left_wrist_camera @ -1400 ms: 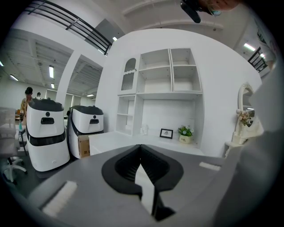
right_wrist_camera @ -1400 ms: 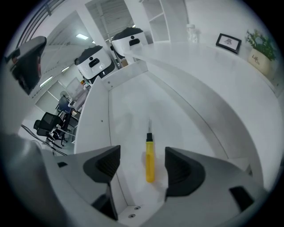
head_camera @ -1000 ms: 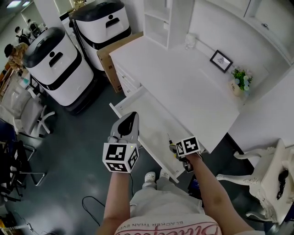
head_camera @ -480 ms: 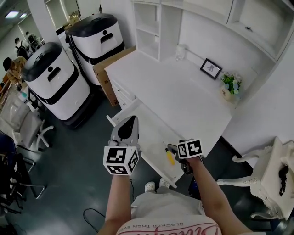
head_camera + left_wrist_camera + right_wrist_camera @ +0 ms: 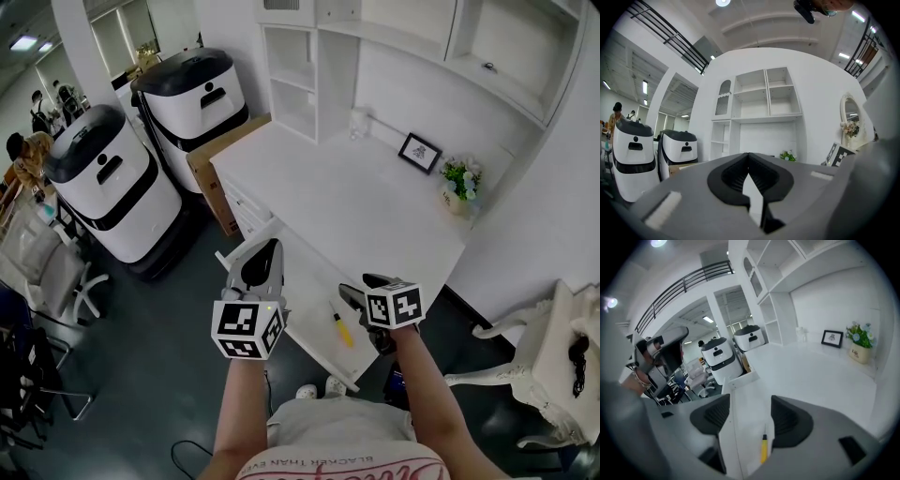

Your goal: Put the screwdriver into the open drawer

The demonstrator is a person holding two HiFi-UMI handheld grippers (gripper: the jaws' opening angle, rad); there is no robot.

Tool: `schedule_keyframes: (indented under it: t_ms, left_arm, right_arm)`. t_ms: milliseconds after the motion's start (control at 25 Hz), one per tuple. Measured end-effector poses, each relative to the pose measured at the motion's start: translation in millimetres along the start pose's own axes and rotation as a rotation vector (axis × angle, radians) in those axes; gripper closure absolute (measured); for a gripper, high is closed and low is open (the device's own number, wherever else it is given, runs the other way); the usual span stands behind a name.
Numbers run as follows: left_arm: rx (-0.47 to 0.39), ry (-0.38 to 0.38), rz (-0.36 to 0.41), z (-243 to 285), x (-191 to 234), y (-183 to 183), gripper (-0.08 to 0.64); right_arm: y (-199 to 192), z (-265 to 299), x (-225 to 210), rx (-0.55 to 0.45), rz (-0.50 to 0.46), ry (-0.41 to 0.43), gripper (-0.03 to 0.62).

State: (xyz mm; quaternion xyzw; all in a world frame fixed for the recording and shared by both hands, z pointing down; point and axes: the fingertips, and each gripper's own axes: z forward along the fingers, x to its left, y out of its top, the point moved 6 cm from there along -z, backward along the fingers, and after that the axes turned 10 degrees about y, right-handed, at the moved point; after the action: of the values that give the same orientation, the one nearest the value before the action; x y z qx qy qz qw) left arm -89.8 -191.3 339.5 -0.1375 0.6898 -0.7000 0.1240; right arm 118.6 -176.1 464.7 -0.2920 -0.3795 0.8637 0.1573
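Observation:
A screwdriver [image 5: 341,327] with a yellow handle lies flat inside the open white drawer [image 5: 311,279], near its right end. In the right gripper view the screwdriver [image 5: 763,449] shows low between the jaws, on the drawer floor [image 5: 745,404] and not touched by them. My right gripper [image 5: 362,287] hangs above the drawer's right end, open and holding nothing; its jaws [image 5: 747,412] stand wide apart. My left gripper [image 5: 266,251] hovers over the drawer's front edge, left of the screwdriver. Its jaws [image 5: 748,155] are shut with the tips touching and nothing between them.
The drawer juts from a white desk [image 5: 375,202] that carries a picture frame [image 5: 419,152] and a flower pot [image 5: 457,182], with open shelves [image 5: 298,84] behind. Two white-and-black machines [image 5: 105,183] and a cardboard box [image 5: 200,161] stand left; a white chair [image 5: 553,366] stands right.
A second ago the screwdriver was at the right gripper's jaws; it now lies in the drawer, apart from them. The right gripper has lifted slightly. The left gripper has barely moved.

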Motion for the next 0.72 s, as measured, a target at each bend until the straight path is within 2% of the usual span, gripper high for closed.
schedule_keyframes:
  t_ms: [360,720]
  left_arm:
    - [-0.039,-0.005,0.013,0.2,-0.8,14.8,0.551]
    - [-0.069,-0.019,0.017,1.8,-7.1,27.1,0.551]
  right_arm:
    - [57.2,-46.0,23.9,-0.211,-0.132,-0.032,0.428]
    - [95.6,-90.8,43.9,-0.399,-0.192,-0.079,0.552]
